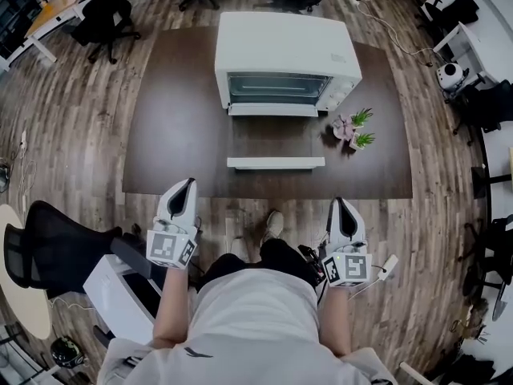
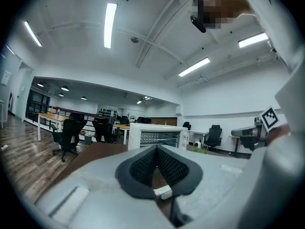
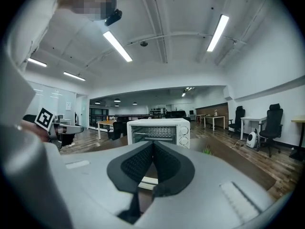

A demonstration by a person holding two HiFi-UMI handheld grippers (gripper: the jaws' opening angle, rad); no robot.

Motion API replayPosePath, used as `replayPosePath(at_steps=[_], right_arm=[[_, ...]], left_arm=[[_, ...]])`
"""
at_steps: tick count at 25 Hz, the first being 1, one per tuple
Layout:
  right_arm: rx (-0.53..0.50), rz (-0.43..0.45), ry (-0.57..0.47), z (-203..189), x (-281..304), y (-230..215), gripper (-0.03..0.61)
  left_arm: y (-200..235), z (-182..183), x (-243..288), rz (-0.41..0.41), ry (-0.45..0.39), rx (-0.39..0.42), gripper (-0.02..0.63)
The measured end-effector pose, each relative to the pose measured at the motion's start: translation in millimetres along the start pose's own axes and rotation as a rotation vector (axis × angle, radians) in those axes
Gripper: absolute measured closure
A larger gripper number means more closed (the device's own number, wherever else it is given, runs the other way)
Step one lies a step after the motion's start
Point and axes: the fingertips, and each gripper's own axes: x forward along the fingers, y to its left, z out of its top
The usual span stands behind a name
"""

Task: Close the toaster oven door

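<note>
Nothing done yet: the glass door (image 1: 276, 163) of the white boxy toaster oven (image 1: 287, 58) lies dropped open across the dark brown desk (image 1: 176, 119), left gripper (image 1: 189, 182) and right gripper (image 1: 338, 201) short of its near edge, fingers clenched empty.

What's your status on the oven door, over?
Left gripper and right gripper shut, empty, short of the table. Toaster oven door open, folded down. Nothing blocking; potted plants sit beside it.

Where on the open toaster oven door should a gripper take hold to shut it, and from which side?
Probably the white handle bar on the door, approached from the person's side. The door lies folded down flat, hinged at the toaster oven front, so the bar is its free near edge, farthest from the hinge.
</note>
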Motion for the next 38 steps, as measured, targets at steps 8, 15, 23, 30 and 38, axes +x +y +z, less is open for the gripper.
replayPosePath(at_steps=[8, 15, 23, 30, 38], right_arm=[[-0.004, 0.054, -0.012, 13, 57, -64, 0.577], [-0.021, 0.137, -0.027, 28, 97, -95, 0.577], [0.009, 0.139, -0.014, 25, 119, -106, 0.577], [0.016, 0.144, -0.004, 22, 130, -101, 0.577], [0.054, 0.117, -0.011, 14, 130, -101, 0.577]], left_arm=[[-1, -2, 60, 0.089, 0.01, 0.019, 0.611], [-5, 2, 87, 0.168, 0.005, 0.02, 0.611], [-9, -8, 108, 0.158, 0.039, 0.008, 0.611], [-2, -36, 117, 0.129, 0.07, 0.001, 0.611], [2, -148, 110, 0.067, 0.273, -0.143, 0.467]])
